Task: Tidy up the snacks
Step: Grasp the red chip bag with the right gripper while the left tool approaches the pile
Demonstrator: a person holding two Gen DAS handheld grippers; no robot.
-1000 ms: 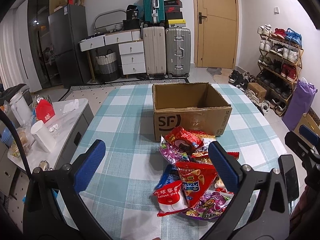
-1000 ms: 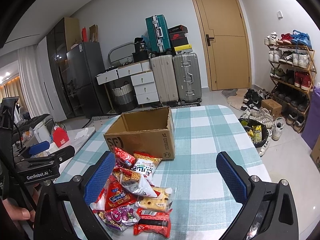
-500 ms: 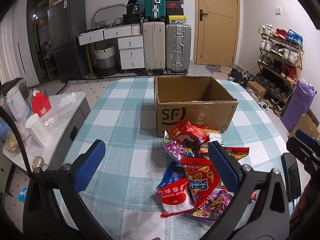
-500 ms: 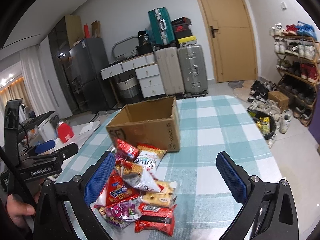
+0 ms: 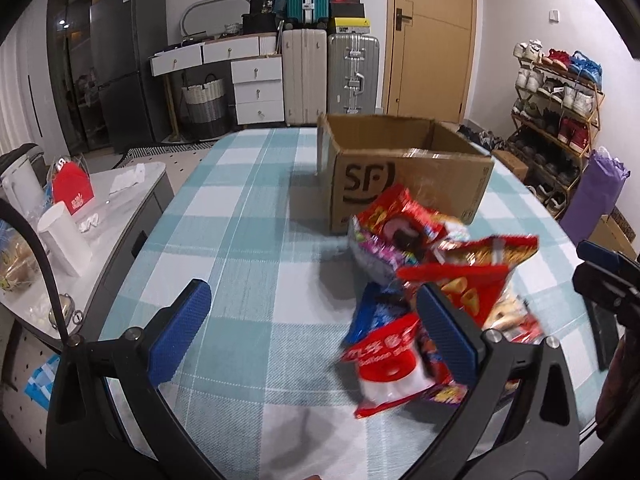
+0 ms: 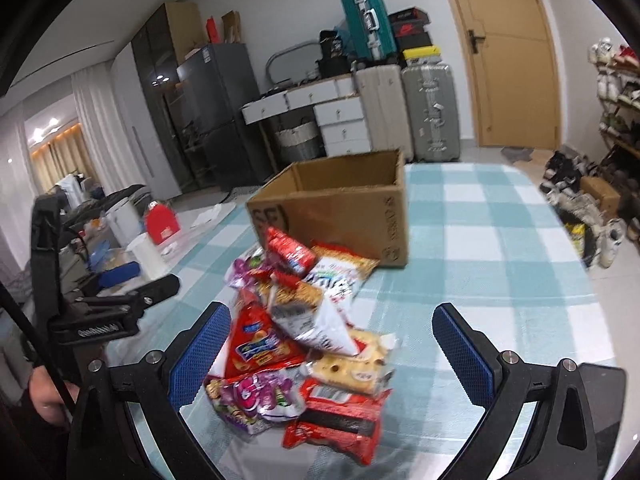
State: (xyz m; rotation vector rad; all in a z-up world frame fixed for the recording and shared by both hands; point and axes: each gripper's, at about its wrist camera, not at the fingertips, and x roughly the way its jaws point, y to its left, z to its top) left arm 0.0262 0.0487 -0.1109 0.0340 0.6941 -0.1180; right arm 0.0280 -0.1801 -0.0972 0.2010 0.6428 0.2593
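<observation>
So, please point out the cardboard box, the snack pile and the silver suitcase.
cardboard box (image 5: 408,190): left wrist view, front wall beside the printed logo.
snack pile (image 6: 304,332): right wrist view, a white bag mid-pile.
silver suitcase (image 5: 352,76): left wrist view, front shell.

counter cloth (image 5: 256,216): light blue and white checks
box (image 5: 408,184): brown
snack bags (image 6: 304,320): mostly red, some purple
tong pads (image 6: 460,344): blue

Glossy, crinkled plastic-foil snack packets (image 6: 304,336) lie on a matt woven teal-and-white checked cloth covering the surface (image 5: 248,240). The brown corrugated cardboard box (image 5: 404,178) looks dull and rough. Each claw's blue pads (image 6: 460,344) are finely textured, on matt black plastic arms.
</observation>
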